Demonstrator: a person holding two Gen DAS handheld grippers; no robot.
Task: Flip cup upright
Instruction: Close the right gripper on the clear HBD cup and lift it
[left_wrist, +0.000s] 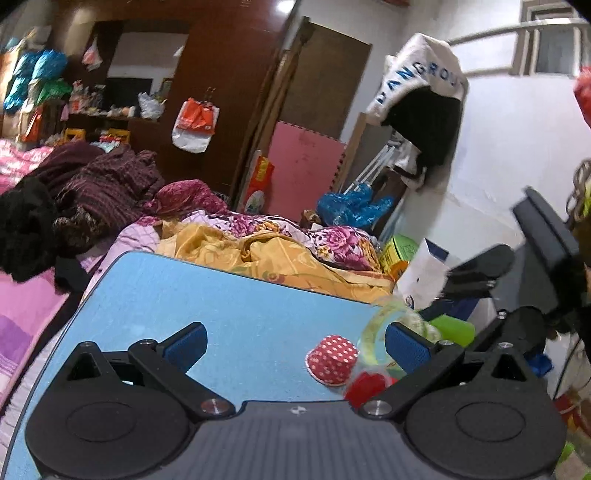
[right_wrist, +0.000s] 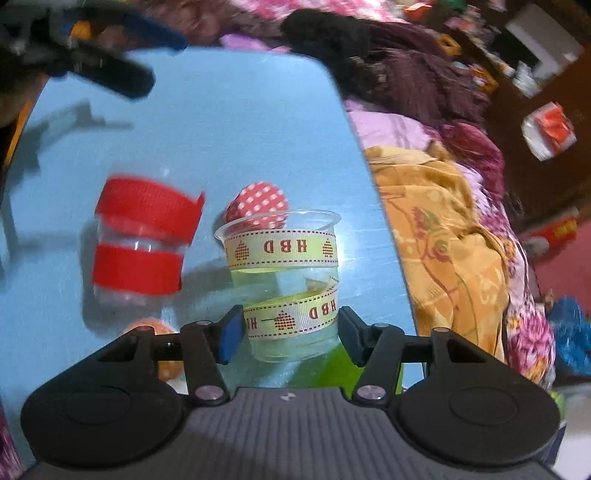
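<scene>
In the right wrist view my right gripper (right_wrist: 290, 328) is shut on a clear plastic cup (right_wrist: 284, 280) wrapped in cream "HBD" ribbon. The cup's rim faces away from the camera and its base sits between the blue pads, over the blue table (right_wrist: 221, 129). A clear cup with red bands (right_wrist: 142, 236) stands to its left, blurred. In the left wrist view my left gripper (left_wrist: 295, 345) is open and empty over the table (left_wrist: 221, 302). The ribbon cup (left_wrist: 388, 328) shows beside its right finger, with the right gripper's body (left_wrist: 480, 273) behind it.
A red polka-dot paper cupcake liner (left_wrist: 332, 360) lies upside down on the table, also in the right wrist view (right_wrist: 258, 206). An orange liner (right_wrist: 155, 328) lies near the right gripper's left finger. A green object (left_wrist: 450, 328) sits at the table's edge. Piled bedding (left_wrist: 277, 251) borders the table.
</scene>
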